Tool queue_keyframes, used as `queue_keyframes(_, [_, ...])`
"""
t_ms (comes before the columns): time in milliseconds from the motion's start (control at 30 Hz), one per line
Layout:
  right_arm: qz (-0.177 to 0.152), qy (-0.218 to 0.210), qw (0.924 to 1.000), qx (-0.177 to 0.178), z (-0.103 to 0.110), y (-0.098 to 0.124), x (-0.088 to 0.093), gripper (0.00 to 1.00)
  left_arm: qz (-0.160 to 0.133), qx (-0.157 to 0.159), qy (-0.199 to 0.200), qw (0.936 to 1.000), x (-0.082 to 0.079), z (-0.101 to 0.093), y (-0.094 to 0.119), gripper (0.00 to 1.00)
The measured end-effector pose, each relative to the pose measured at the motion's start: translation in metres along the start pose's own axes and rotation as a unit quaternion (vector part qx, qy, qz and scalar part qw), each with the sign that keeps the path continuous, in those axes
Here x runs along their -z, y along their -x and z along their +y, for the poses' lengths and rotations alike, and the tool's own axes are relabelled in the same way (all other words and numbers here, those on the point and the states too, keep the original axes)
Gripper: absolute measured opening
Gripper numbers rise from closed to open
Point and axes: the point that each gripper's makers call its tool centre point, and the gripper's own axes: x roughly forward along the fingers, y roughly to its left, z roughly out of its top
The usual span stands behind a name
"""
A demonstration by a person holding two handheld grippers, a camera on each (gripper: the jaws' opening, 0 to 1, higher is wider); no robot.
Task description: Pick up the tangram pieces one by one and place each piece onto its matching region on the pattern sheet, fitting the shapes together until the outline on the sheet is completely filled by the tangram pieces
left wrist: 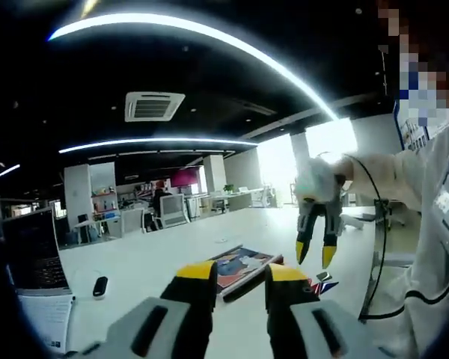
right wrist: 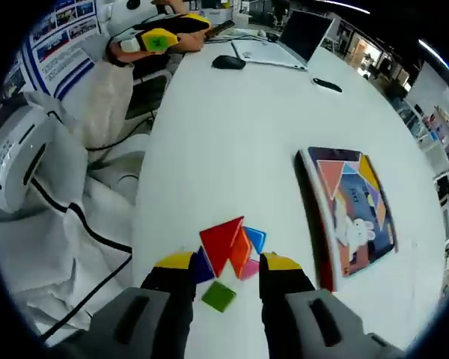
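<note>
Both the left gripper (left wrist: 233, 278) and right gripper (right wrist: 224, 263) gape empty above the table (right wrist: 239, 134) (pieces (right wrist: 228, 250) probably untouched).

Tangram pieces (right wrist: 228, 258) heaped, pattern sheet (right wrist: 352, 206) apart

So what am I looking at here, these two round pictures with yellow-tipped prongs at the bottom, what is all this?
A person holds a two-jaw gripper in each hand, and a fisheye camera rides on each one. The left gripper view looks across a white table into an office; its own left gripper is open and empty, and the right gripper hangs over the table. The right gripper view looks down past that gripper, open over a cluster of loose tangram pieces: red, orange, blue, pink, with a green square nearest. Right of them lies the pattern sheet. Farther off are a laptop and a mouse. Nothing is held.
</note>
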Motion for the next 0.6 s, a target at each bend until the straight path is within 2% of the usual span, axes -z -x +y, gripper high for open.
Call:
queue_keyframes(33, [0.006,-0.018,0.9998,-0.012,0.007,-0.006,0.003,0.36,0.0,0.001,0.0,1.0,0.0,-0.001,-0.001,0.27])
queue_keyframes(100, [0.014,-0.015,0.9998,-0.004,0.007,-0.016,0.006,0.36,0.001,0.008,-0.001,1.0,0.0,-0.006,-0.003,0.27])
queue_keyframes(167, [0.043,0.032,0.9985,0.014,0.001,-0.017,0.01,0.36,0.002,0.012,-0.004,0.9999,0.001,-0.008,-0.003,0.27])
queue_keyframes(233, [0.063,0.105,0.992,0.032,-0.007,-0.017,0.008,0.36,0.002,0.013,-0.005,0.9999,0.0,-0.009,-0.003,0.27])
queue_keyframes(300, [0.091,0.223,0.9698,0.04,-0.011,-0.019,0.004,0.35,-0.001,0.013,-0.004,0.9999,-0.001,-0.008,-0.002,0.27])
queue_keyframes(333, [0.105,0.29,0.951,0.024,-0.008,-0.021,0.003,0.36,-0.002,0.012,-0.004,0.9999,-0.001,-0.008,-0.002,0.27])
queue_keyframes(367, [0.109,0.352,0.9297,-0.012,0.001,-0.023,0.001,0.38,-0.003,0.011,-0.003,0.9999,-0.001,-0.007,-0.002,0.27])
queue_keyframes(400, [0.11,0.331,0.9368,-0.024,0.005,-0.024,0.0,0.38,-0.004,0.01,-0.003,0.9999,-0.002,-0.007,-0.002,0.27])
queue_keyframes(433, [0.125,0.281,0.9515,-0.016,0.002,-0.027,-0.001,0.38,-0.004,0.01,-0.004,0.9999,-0.002,-0.007,-0.002,0.27])
queue_keyframes(500, [0.14,0.307,0.941,-0.024,0.0,-0.034,-0.008,0.38,-0.004,0.012,-0.006,0.9999,-0.003,-0.009,-0.001,0.27])
queue_keyframes(567, [0.165,0.258,0.9515,-0.025,0.0,-0.038,-0.003,0.39,-0.006,0.012,-0.007,0.9999,-0.004,-0.009,0.0,0.27])
queue_keyframes(600, [0.166,0.239,0.9565,-0.023,0.0,-0.042,-0.003,0.4,-0.008,0.012,-0.006,0.9999,-0.004,-0.009,0.001,0.27])
